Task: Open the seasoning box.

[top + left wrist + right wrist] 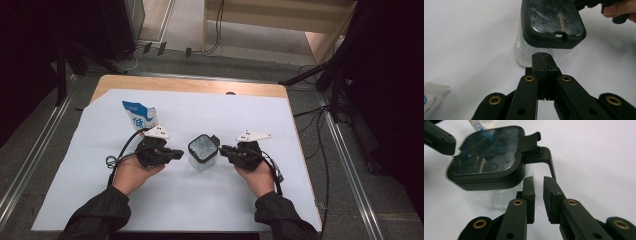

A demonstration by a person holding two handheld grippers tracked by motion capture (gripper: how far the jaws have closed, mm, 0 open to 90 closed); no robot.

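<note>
Left gripper (543, 58) pressed together, right gripper (539, 182) nearly closed on nothing, flanking the jar (203, 151) between them, likely to steady it.

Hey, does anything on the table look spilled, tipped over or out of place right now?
Nothing stands out. The clear container with a black lid stands upright on the white sheet, lid on, and the blue-and-white pouch sits behind it, with no spill visible.

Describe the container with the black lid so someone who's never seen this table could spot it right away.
On the white sheet covering the table, look midway between the two hands. There stands a clear container with a squarish black lid; unlike the blue-and-white pouch behind the left hand, it is rigid and see-through.
</note>
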